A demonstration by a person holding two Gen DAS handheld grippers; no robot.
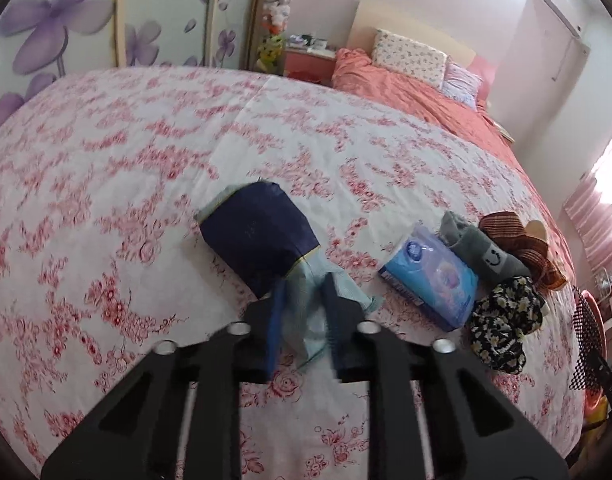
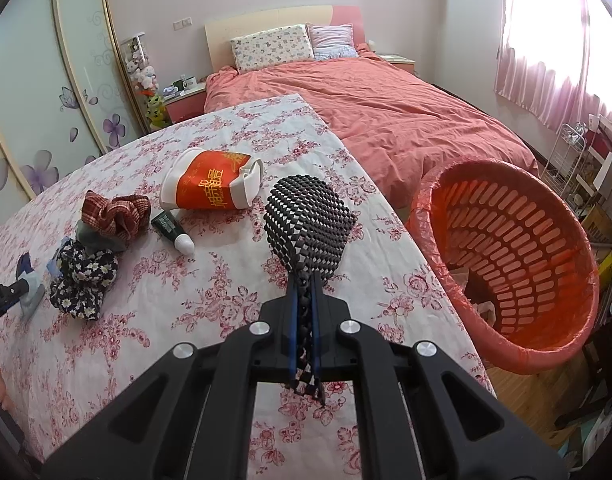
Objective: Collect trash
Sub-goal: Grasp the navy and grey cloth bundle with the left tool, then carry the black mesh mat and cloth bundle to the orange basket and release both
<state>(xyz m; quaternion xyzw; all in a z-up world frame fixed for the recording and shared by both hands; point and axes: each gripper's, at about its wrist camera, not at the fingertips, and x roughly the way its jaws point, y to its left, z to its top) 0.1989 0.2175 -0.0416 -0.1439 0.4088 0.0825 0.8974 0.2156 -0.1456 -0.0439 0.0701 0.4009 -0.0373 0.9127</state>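
Note:
My left gripper [image 1: 304, 300] is shut on the pale crumpled end of a dark blue wrapper [image 1: 262, 236] that lies on the flowered tablecloth [image 1: 146, 160]. My right gripper [image 2: 304, 292] is shut on the stem of a black mesh piece [image 2: 307, 224], held above the cloth, left of the orange basket [image 2: 505, 264]. The left gripper's tip also shows in the right wrist view [image 2: 10, 292] at the far left.
A blue tissue pack [image 1: 433, 276], grey sock [image 1: 481, 252], brown scrunchie [image 2: 116, 214] and black flowered scrunchie [image 2: 84, 276] lie on the cloth, with a green tube [image 2: 172, 230] and an orange-white bag [image 2: 212, 186]. A bed [image 2: 385, 108] stands behind; the basket holds some scraps.

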